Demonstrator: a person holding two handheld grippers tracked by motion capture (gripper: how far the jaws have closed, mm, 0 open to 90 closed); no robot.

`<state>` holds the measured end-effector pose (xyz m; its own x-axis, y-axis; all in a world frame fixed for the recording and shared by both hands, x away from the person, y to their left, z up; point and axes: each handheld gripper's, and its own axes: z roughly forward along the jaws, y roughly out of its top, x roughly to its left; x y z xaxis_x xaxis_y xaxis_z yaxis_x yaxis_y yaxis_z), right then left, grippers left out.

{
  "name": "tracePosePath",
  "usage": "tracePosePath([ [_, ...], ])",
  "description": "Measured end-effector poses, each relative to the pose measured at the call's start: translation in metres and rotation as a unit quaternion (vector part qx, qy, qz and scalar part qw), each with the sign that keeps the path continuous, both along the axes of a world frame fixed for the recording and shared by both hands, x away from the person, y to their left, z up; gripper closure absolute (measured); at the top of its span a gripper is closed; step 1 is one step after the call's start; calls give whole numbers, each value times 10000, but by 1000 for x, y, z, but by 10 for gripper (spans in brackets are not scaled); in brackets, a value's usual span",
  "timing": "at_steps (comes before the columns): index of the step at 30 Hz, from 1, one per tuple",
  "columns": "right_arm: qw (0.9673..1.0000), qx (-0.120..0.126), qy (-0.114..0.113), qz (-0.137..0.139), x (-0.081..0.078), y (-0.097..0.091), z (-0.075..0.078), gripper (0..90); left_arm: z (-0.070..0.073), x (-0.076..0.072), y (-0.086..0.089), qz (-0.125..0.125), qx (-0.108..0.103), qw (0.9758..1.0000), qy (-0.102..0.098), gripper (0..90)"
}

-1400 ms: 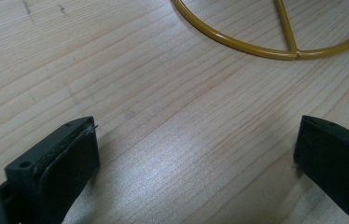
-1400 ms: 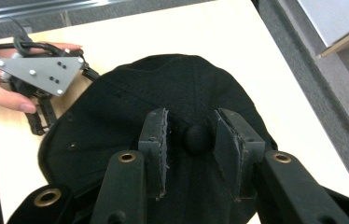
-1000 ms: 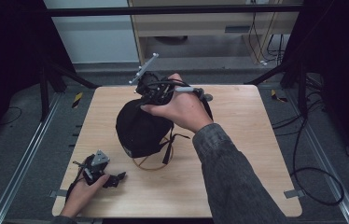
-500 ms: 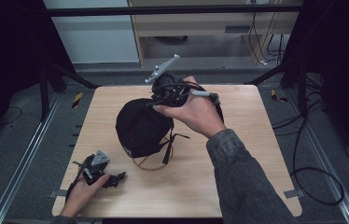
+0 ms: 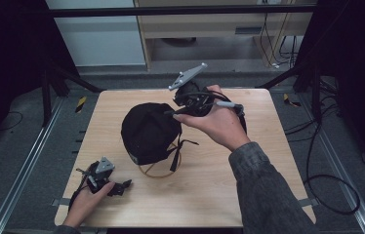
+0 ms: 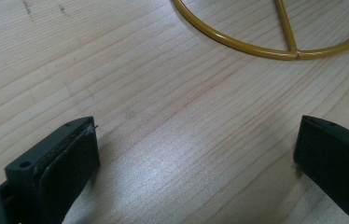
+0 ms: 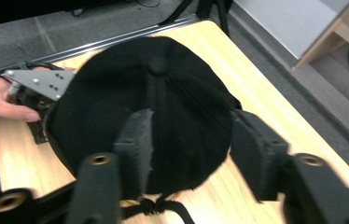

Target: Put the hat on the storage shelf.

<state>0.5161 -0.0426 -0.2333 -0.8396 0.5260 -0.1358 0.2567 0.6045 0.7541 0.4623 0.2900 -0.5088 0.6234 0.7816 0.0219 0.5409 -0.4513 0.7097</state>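
Black cap (image 5: 149, 131) sits draped over a yellow wire stand (image 5: 160, 168) near the middle of the wooden table (image 5: 249, 195), directly below and ahead of the right gripper (image 5: 176, 115). Over the last second that gripper has lifted off the cap's far side and swung away: a second ago it was pressed down against the crown, and now it hovers just past the cap's far edge, its grey plate tipped up and its jaws pointing back toward the fabric. In the right gripper view the right gripper (image 7: 189, 140) has its jaws spread apart with the cap's crown (image 7: 158, 93) framed between them and nothing pinched, so it is open and clear of the cloth. The cap itself has not shifted on its stand.

The left gripper (image 5: 114, 185) has stayed where it was, resting low on the table at the near left corner, well apart from the cap. In its own view the left gripper (image 6: 196, 154) shows jaws wide apart over bare wood, empty, with the stand's yellow ring (image 6: 256, 44) lying beyond them.

My reading is that the right hand has backed off to line up a fresh approach, likely to take the cap by its crown or rear edge; no grasp has begun.
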Motion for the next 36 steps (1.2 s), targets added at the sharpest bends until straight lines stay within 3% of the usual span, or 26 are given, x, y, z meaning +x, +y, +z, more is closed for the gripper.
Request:
tracePosePath([
  [1, 9999, 1, -35, -126, -1, -6, -2, 372, 0, 0, 0, -10, 10, 10000, 5, 0],
  [6, 9991, 38, -117, -401, -4, -20, -8, 205, 0, 0, 0, -7, 1, 10000, 10, 0],
  [12, 9976, 39, -246, -652, -10, -35, -10, 88, 0, 0, 0, -6, -1, 10000, 9, 0],
  [16, 9969, -89, -362, -686, -16, -44, -12, 58, 0, 0, 0, -5, -2, 10000, 9, 0],
  [25, 9959, -138, -318, -837, -24, -74, -22, 55, 0, 0, 0, -2, -7, 10000, 2, 0],
  [36, 9920, -331, -343, -1167, -31, -107, -38, 112, 0, 0, 0, -3, -9, 10000, -2, 0],
])
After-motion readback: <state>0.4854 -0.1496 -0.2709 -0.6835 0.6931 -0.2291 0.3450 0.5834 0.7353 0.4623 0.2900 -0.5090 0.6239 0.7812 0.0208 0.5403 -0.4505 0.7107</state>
